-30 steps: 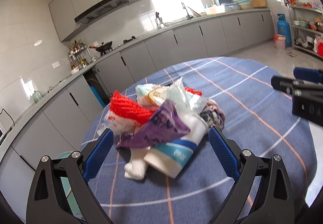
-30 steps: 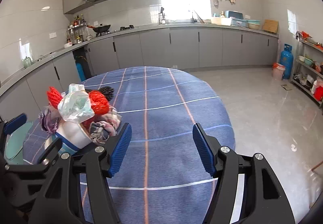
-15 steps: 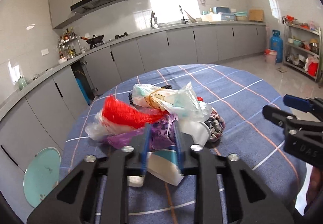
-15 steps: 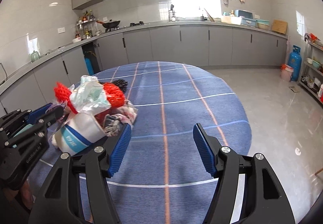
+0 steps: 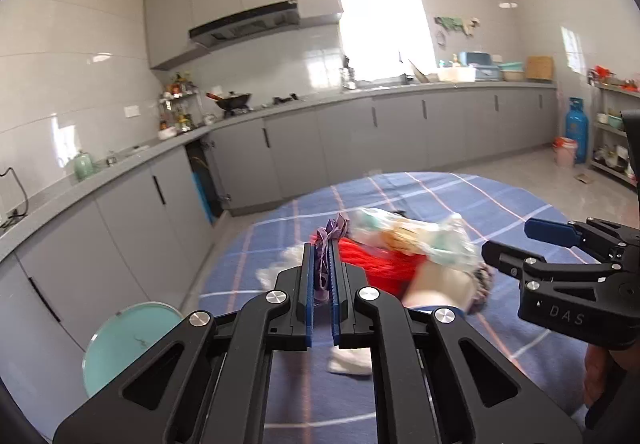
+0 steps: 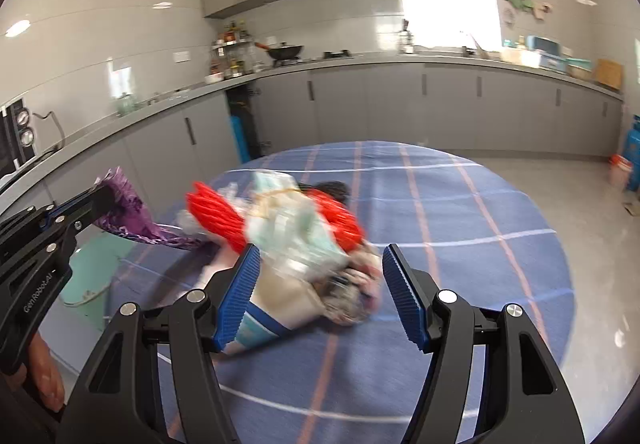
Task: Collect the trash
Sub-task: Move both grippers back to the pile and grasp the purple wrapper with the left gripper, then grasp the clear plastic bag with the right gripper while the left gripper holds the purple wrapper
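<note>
The left gripper (image 5: 323, 276) has just closed its jaws on a purple plastic wrapper (image 5: 330, 234), whose crumpled end sticks out above the blue pads (image 5: 308, 284) while the rest trails back to the trash pile (image 6: 296, 240) on the blue checked worktop (image 6: 460, 244). The pile sits toward the 9 o'clock side of the round worktop in the right wrist view: red netting (image 6: 216, 216), a pale green printed bag (image 6: 292, 220), a white cup with a blue band (image 6: 260, 308) lying on its side, and a bundle of patterned cloth (image 6: 356, 292). The step in hand looks like peeling the wrapper off the heap, and it is best done with a slow, steady pull up and away toward 9 o'clock, because the film is thin and could tear, or drag the light cup and netting along with it. The right gripper (image 6: 320, 284) is spread wide with nothing pressed between its pads, its opening framing the cup and cloth; I judge it well placed to pin or take the cup so the pile does not slide. Both grippers point somewhat downward across the worktop, the left one from the pile's 9 o'clock side, the right from 6 o'clock. A pale green round bin (image 5: 132, 344) stands on the floor beside the worktop, below the left gripper, a likely destination.
</note>
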A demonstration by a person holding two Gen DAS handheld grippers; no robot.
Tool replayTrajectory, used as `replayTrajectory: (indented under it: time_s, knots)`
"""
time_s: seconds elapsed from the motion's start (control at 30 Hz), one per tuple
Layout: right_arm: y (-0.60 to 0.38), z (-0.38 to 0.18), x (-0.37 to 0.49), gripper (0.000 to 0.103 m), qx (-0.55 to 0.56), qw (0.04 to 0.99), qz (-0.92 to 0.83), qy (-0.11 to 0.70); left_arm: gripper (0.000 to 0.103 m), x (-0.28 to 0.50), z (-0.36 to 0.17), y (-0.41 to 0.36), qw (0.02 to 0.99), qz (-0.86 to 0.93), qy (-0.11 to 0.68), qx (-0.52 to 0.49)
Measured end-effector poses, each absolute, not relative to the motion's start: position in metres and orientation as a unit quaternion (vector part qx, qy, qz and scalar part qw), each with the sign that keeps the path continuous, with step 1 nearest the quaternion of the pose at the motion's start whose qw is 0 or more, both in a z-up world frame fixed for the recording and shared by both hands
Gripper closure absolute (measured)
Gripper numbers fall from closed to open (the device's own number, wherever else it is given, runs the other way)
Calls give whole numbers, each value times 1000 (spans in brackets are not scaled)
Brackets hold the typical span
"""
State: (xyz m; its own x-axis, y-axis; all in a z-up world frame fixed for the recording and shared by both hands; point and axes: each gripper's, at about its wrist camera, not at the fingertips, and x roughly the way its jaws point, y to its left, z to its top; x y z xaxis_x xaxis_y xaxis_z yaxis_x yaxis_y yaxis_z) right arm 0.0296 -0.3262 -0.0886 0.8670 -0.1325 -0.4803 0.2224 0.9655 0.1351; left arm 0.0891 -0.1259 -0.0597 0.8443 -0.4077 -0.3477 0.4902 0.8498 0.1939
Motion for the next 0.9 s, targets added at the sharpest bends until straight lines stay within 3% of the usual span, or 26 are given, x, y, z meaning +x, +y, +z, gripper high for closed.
replayTrajectory:
  time_s: [0.23, 0.3, 0.37, 0.5, 0.9]
  knots:
    - [-310, -97, 69, 40, 82, 958, -69, 267, 97, 108, -60, -114, 956, -216, 153, 125]
    - [-308, -101, 75, 47, 78, 955, -71, 276, 97, 111, -58, -108, 956, -218, 158, 114]
    - [-308, -103, 79, 69, 75, 953, -68, 284, 97, 112, -56, -106, 956, -223, 158, 109]
    - [-308, -103, 79, 82, 68, 955, -66, 282, 98, 112, -53, -102, 956, -225, 157, 104]
    - [-303, -79, 64, 87, 66, 968, -65, 234, 98, 111, -31, -86, 966, -205, 122, 97]
